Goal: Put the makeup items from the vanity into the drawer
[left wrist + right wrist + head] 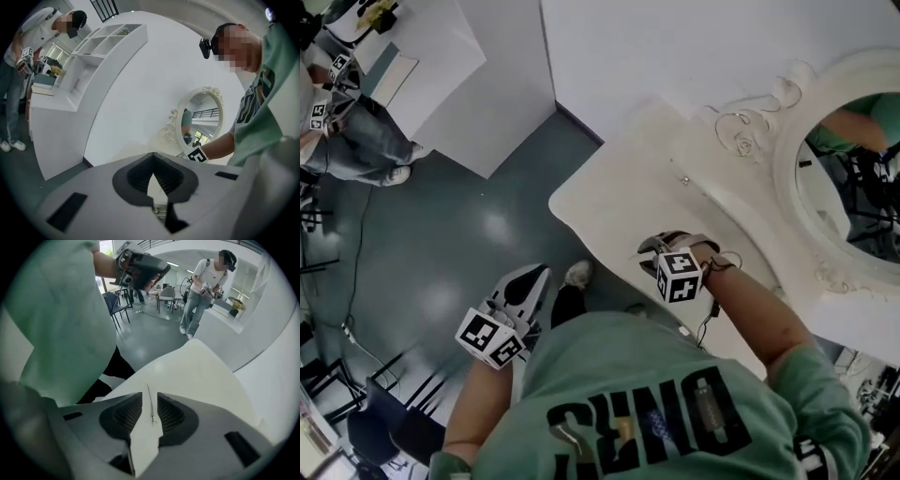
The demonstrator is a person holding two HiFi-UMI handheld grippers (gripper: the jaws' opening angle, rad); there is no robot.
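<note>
Reading jaws | right gripper: spread, empty, over vanity top (gap legible in own view only) | left gripper: tips pressed together, empty | head view: left hangs off vanity, above floor.

Right tool over the near edge of the white bench, near the oval mirror in its scrolled frame. Left tool held off the bench, above the grey-green floor, beside the wearer's green shirt and a white shoe.
</note>
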